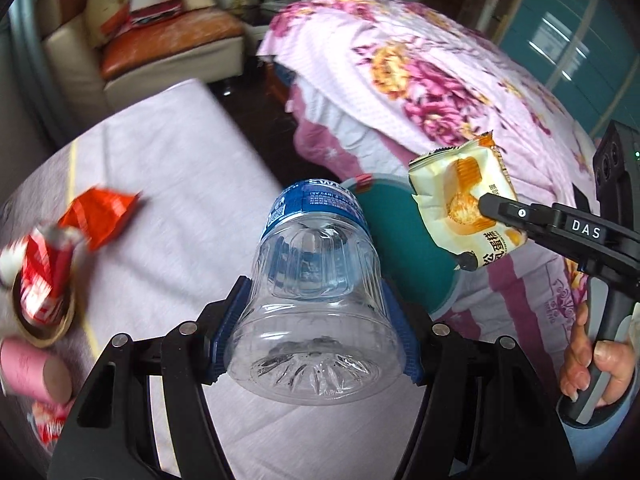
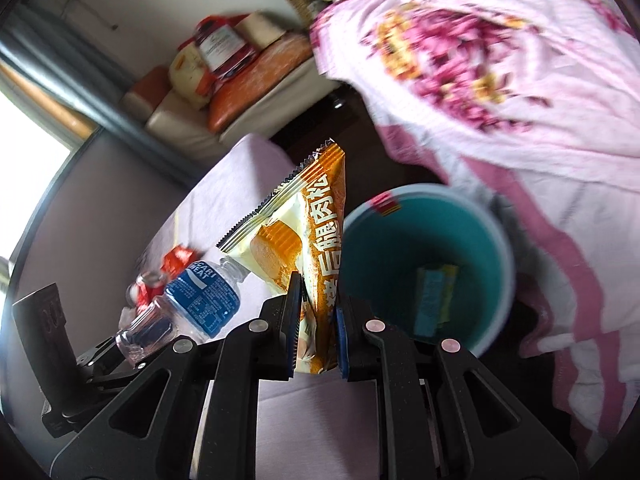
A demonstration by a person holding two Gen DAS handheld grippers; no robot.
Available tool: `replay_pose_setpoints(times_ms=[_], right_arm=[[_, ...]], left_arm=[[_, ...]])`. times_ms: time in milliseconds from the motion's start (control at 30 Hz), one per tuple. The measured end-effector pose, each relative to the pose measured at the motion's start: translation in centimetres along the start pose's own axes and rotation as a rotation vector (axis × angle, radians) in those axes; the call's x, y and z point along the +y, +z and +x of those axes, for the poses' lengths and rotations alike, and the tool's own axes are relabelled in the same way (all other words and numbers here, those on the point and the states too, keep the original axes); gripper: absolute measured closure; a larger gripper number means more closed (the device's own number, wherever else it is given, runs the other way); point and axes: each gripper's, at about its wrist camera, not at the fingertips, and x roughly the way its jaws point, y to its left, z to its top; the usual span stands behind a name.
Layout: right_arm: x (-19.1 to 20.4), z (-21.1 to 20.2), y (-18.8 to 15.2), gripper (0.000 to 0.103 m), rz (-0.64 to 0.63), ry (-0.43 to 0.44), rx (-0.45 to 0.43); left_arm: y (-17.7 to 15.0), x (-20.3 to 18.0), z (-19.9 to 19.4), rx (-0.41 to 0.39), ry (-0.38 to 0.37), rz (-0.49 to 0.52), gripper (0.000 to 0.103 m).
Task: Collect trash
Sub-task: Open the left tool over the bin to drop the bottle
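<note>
The left tongs [image 1: 316,316] are clamped across the belly of an empty plastic bottle [image 1: 316,300], centre frame: light, slick, easily crushed. The right tongs [image 2: 316,320] pinch a limp, crinkly snack wrapper [image 2: 304,240] beside the teal bin [image 2: 496,240], right of centre.

Left gripper [image 1: 316,320] jaws spread wide, clamped — right gripper [image 2: 318,320] jaws pinched narrow.

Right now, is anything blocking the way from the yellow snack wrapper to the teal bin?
Nothing visible does. The right gripper holds the yellow and orange snack wrapper beside the round teal plastic bin, whose mouth is open, with only some flat trash at the bottom.
</note>
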Motion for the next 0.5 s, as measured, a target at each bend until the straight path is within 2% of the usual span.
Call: replay_pose_setpoints(times_ms=[100, 300, 500], right_arm=[[-1.9, -0.7, 0.5, 0.089, 0.033, -0.04, -0.02], [-4.8, -0.3, 0.6, 0.089, 0.072, -0.101, -0.008], [-6.3, 0.6, 0.8, 0.089, 0.097, -0.124, 0.014]], left_arm=[[0.9, -1.8, 1.7, 0.015, -0.01, 0.047, 0.038], [1.5, -4.2, 6.2, 0.095, -0.034, 0.085, 0.037], [1.7, -5.4, 9.1, 0.148, -0.019, 0.108, 0.037]])
